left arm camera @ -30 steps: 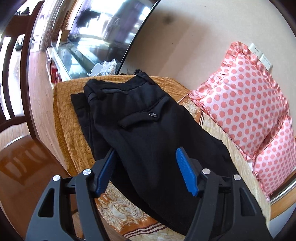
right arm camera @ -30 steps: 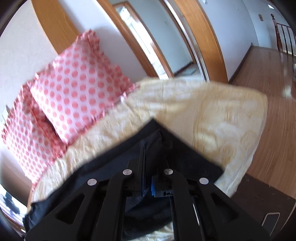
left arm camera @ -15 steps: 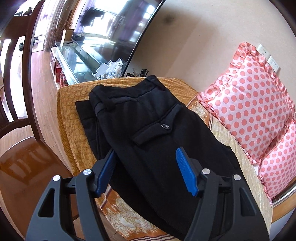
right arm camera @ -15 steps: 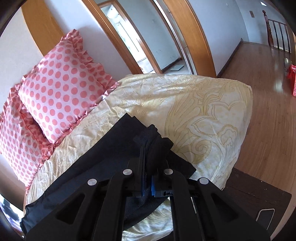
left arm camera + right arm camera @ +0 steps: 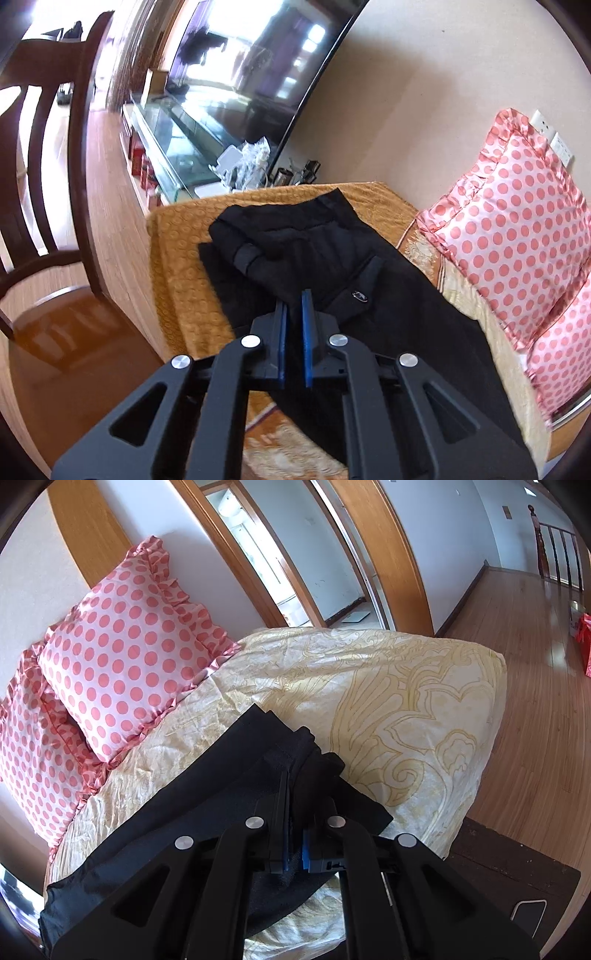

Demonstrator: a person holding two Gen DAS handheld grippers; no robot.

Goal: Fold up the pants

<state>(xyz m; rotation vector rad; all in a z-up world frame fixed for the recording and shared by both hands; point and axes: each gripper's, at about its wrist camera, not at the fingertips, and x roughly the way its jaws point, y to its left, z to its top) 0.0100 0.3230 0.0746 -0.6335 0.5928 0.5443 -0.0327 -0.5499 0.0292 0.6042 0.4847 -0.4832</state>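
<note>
Pants (image 5: 332, 280) lie lengthwise on the bed beside the polka-dot pillow (image 5: 517, 243), legs together but not yet folded across. My right tongs (image 5: 293, 801) pinch the hem; my left tongs (image 5: 293, 314) are nearly together, seemingly empty.

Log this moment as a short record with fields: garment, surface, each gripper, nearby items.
garment: black pants lying along the bed, back pocket button up
surface: yellow patterned bedspread
left gripper: jaws nearly closed over the pants; whether cloth is pinched cannot be told
right gripper: jaws shut on the pants at the leg-end fabric
nearby: pink polka-dot pillows by the wall; wooden chair beside the bed
</note>
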